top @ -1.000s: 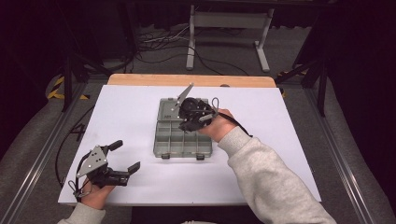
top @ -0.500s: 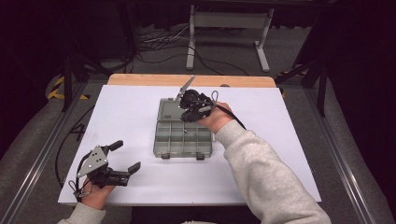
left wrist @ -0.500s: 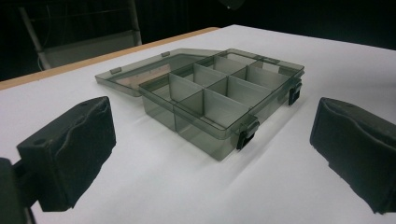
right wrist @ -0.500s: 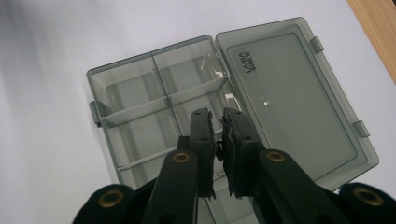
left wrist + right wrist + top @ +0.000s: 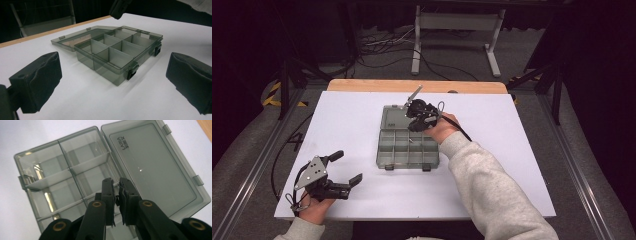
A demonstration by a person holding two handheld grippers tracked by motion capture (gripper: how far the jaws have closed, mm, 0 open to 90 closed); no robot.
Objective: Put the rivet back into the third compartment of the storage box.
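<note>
A smoky grey clear compartment box lies open mid-table, its lid folded flat on the far side. My right gripper hangs over the hinge line, pointing down, its jaws shut with nothing clearly between them. In the right gripper view the fingertips of the right gripper sit above the box's dividers, beside the lid. My left gripper rests near the table's front left, open and empty. In the left gripper view the box stands well ahead of the left gripper.
The white tabletop has a wooden strip along its far edge. Cables trail off the left side. A metal stand and more cables lie on the floor beyond.
The right hand has drifted a little toward the far side of the box and come down closer over it, jaws still shut. The left hand has stayed put.
</note>
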